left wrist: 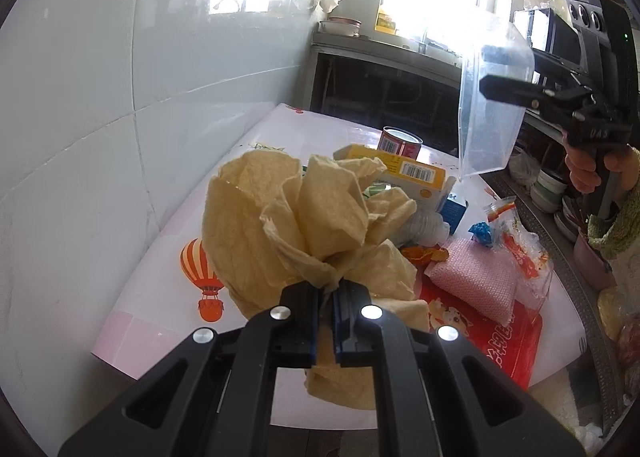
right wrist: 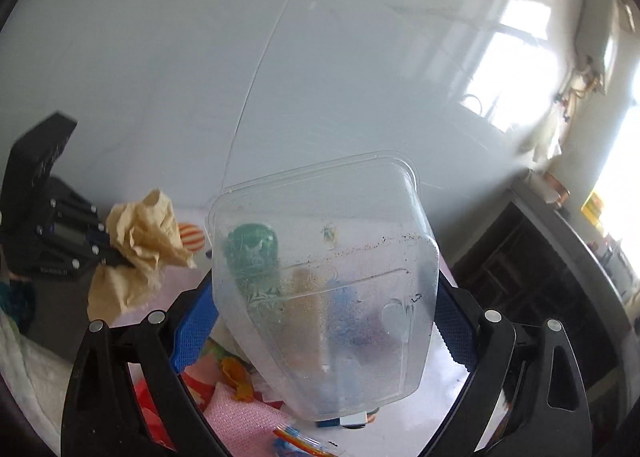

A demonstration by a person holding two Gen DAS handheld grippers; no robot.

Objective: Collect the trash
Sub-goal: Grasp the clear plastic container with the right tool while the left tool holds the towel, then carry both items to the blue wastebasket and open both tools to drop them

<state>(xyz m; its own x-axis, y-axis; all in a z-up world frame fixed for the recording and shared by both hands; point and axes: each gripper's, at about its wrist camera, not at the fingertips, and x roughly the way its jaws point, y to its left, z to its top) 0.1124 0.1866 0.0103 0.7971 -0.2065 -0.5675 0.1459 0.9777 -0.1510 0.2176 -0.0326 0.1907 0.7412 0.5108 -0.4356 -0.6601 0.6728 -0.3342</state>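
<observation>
My left gripper (left wrist: 327,299) is shut on a crumpled yellow paper towel (left wrist: 296,217) and holds it above the table; the towel also shows in the right wrist view (right wrist: 140,241), with the left gripper (right wrist: 105,253) at the far left. My right gripper (right wrist: 320,321) is shut on a clear plastic container (right wrist: 324,285), its blue pads (right wrist: 192,329) pressing the sides. In the left wrist view that container (left wrist: 492,109) hangs in the air at the upper right, held by the right gripper (left wrist: 494,71).
The white table (left wrist: 160,297) with a balloon print carries trash: a yellow box (left wrist: 412,173), a red can (left wrist: 400,142), a pink sponge (left wrist: 476,281), a red bag (left wrist: 500,337), plastic wrappers (left wrist: 516,241). A tiled wall stands on the left. Shelves with bowls stand on the right.
</observation>
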